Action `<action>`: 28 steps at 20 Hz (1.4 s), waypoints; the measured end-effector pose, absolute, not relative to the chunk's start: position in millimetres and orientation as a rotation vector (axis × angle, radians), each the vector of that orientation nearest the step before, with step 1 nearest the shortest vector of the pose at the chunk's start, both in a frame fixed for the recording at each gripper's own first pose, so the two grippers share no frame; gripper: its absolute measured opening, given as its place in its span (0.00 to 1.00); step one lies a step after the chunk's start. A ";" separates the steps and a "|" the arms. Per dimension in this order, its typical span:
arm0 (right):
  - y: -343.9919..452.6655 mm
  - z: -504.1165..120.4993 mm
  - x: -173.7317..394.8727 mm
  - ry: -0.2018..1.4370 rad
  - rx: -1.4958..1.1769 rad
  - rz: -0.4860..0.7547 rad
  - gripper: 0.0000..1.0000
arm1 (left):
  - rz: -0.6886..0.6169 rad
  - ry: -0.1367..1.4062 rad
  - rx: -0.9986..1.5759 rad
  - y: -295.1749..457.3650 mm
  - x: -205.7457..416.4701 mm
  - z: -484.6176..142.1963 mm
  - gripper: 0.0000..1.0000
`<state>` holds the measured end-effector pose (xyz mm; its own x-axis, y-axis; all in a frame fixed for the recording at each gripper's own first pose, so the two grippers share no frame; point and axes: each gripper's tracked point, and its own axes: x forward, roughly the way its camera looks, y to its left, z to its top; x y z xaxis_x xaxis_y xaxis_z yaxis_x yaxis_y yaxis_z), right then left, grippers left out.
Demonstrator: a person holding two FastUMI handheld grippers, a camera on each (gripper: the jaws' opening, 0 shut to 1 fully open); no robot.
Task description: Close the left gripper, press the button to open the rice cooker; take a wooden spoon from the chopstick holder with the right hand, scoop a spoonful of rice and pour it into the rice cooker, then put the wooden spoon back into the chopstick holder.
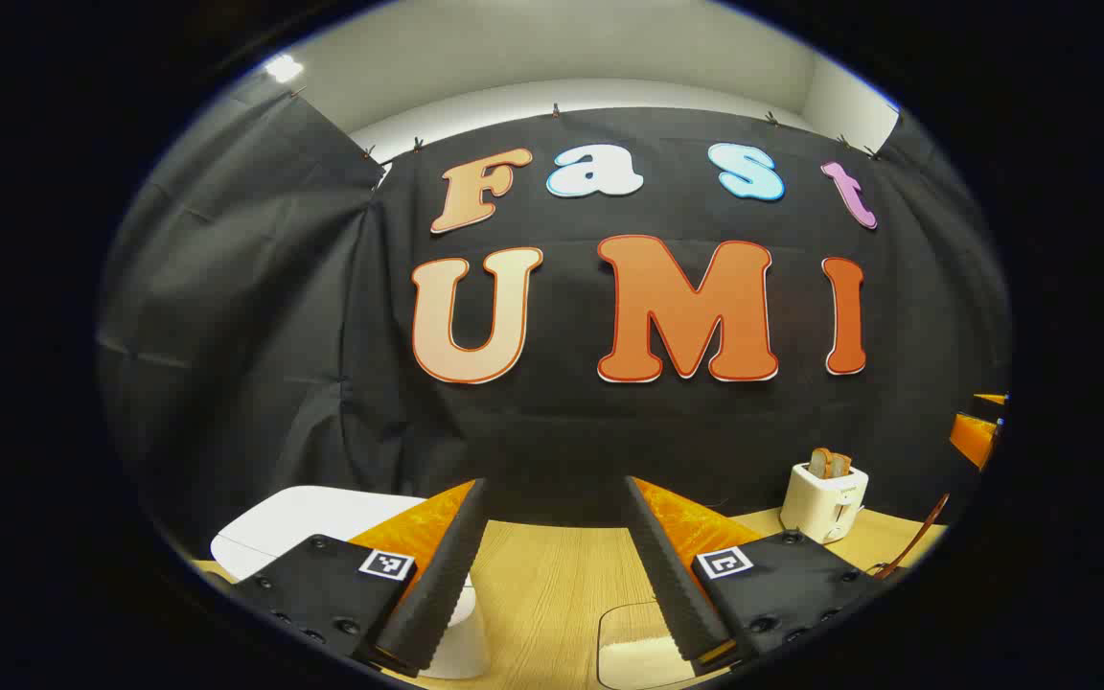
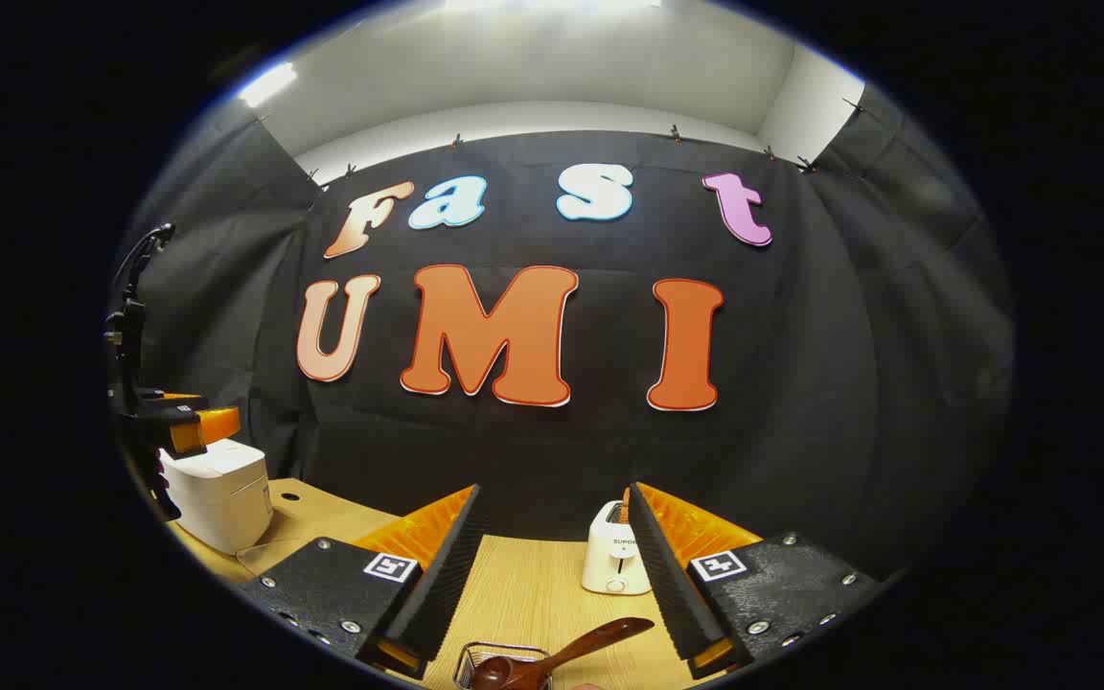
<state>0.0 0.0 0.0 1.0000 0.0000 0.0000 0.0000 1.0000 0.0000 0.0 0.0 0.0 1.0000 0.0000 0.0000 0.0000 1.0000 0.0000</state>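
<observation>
In the left gripper view, the left claw (image 1: 552,565) hangs above the wooden bench (image 1: 542,594) with its 2 fingers spread apart and nothing between them. Under the finger on the left of this view lies the white rice cooker (image 1: 303,517), its lid down; a rounded white part of it shows just below that fingertip. A clear sheet (image 1: 633,642) lies flat on the bench near the other finger. Farther back toward the right of this view stands a white toaster (image 1: 825,500) with 2 slices of bread poking from its slots. In the right gripper view, the right claw (image 2: 552,565) is likewise open, fingers well apart and empty. Just below and between them sits the wire chopstick holder (image 2: 494,661) at the bottom edge, with the wooden spoon (image 2: 562,652) resting in it, bowl down in the basket and handle slanting up toward the right of this view. The toaster (image 2: 614,561) stands on the bench (image 2: 533,589) beyond, just beside 1 finger. Far off at the left edge of this view the rice cooker (image 2: 217,494) sits closed, with the left claw (image 2: 193,426) hovering just above it.
</observation>
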 end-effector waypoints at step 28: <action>-37.0 -118.6 -7.8 0.269 0.158 -0.109 0.78 | -0.017 0.098 -0.041 -2.9 -6.1 -34.0 0.92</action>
